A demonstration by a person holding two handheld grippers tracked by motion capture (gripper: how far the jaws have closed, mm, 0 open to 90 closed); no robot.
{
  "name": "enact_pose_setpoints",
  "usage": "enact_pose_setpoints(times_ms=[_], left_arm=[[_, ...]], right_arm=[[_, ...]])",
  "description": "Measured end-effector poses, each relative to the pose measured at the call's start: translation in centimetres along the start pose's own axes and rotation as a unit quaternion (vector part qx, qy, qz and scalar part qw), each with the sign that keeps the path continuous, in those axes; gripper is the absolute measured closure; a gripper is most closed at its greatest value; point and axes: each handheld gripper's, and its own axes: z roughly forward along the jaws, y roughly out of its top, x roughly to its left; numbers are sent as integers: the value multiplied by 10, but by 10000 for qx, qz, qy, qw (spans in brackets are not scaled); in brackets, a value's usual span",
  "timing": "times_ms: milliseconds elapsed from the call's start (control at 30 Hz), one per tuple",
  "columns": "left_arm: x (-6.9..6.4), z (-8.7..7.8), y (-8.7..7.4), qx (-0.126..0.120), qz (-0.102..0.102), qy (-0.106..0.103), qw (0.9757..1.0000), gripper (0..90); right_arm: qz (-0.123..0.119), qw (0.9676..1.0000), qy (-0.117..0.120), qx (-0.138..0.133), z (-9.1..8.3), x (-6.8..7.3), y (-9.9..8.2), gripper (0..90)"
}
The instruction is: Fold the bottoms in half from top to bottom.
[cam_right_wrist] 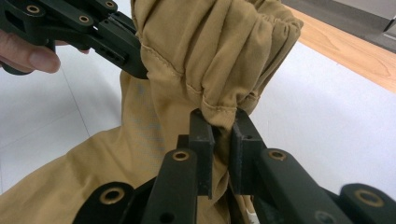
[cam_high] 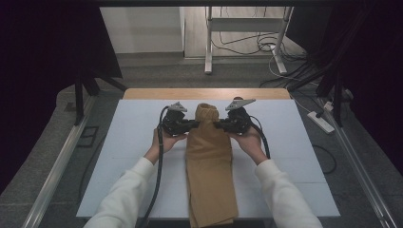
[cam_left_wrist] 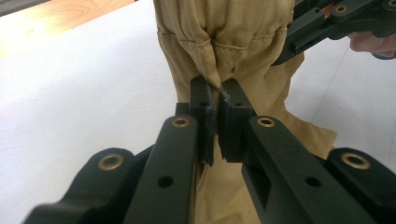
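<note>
One tan cotton garment (cam_high: pixel 209 166) lies lengthwise on the white table mat (cam_high: pixel 133 123), its bunched far end pinched between two closed claws: left gripper (cam_high: pixel 196 124) and right gripper (cam_high: pixel 216 125).

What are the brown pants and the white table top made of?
The brown pants look like woven cotton twill, matte: fine diagonal weave, stitched hems and soft gathers show where the left gripper and right gripper pinch them. The white table top seems smooth foam board or laminate, slightly glossy with faint seams; I can't tell which.
</note>
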Motion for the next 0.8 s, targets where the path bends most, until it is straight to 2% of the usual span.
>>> enact_pose_setpoints(times_ms=[367, 800], left_arm=[[-3, 1, -5, 27, 15, -41, 10000, 849], [-13, -4, -13, 30, 109, -129, 9999, 848]], right_arm=[[-41, 10000, -8, 77, 2, 3, -4, 819], [-85, 9999, 43, 76, -2, 12, -11, 819]])
